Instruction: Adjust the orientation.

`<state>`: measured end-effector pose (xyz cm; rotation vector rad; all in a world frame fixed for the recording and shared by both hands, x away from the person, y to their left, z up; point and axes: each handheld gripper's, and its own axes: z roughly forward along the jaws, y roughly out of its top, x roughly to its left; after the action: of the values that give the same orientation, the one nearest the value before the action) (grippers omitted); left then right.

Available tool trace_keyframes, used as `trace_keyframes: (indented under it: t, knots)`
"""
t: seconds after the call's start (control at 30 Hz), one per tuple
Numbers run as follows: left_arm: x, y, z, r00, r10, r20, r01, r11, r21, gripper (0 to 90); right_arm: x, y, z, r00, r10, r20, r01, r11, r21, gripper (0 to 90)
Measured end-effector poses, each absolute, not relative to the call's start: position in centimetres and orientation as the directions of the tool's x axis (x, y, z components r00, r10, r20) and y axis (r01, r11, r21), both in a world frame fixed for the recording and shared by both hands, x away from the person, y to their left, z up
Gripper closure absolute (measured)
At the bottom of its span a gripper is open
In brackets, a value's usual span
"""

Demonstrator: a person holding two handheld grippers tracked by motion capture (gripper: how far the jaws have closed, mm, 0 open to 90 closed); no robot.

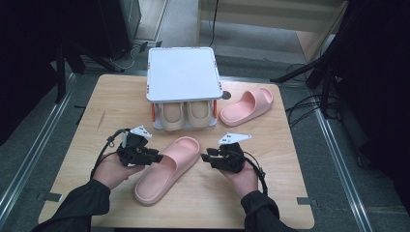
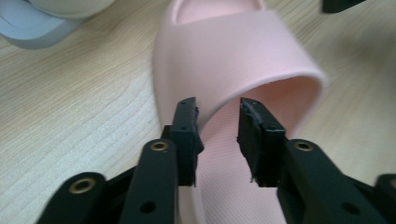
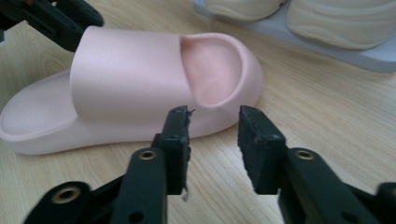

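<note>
A pink slipper lies slantwise on the near middle of the table, between the two grippers. The left gripper has its jaws partly apart over the slipper's inner edge, pads not pressing it. The right gripper, just right of the toe, also stands partly apart, holding nothing.

A light wooden table is carrying a pink slipper lying near its front middle, a second pink slipper resting toward the back right, and a grey two-tier shoe rack standing at the back centre.
</note>
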<state>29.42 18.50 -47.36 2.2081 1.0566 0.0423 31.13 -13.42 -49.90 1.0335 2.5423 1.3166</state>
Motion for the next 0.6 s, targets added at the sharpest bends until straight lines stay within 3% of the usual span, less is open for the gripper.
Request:
trace_keyframes:
  t: [0.2, 0.6]
  knots:
    - [29.6, 19.8, -47.4, 0.657, 0.71, -0.253, 0.684, -0.42, 0.597, 79.4, 30.7, -13.3, -50.0, -0.774, 0.591, 0.229, 0.516, 0.378, 0.769, 90.0]
    - [30.9, 19.7, -50.1, 0.616, 0.737, -0.277, 0.739, -0.421, 0.526, 82.4, 30.3, -11.1, -51.4, -0.794, 0.562, 0.23, 0.517, 0.429, 0.741, 90.0]
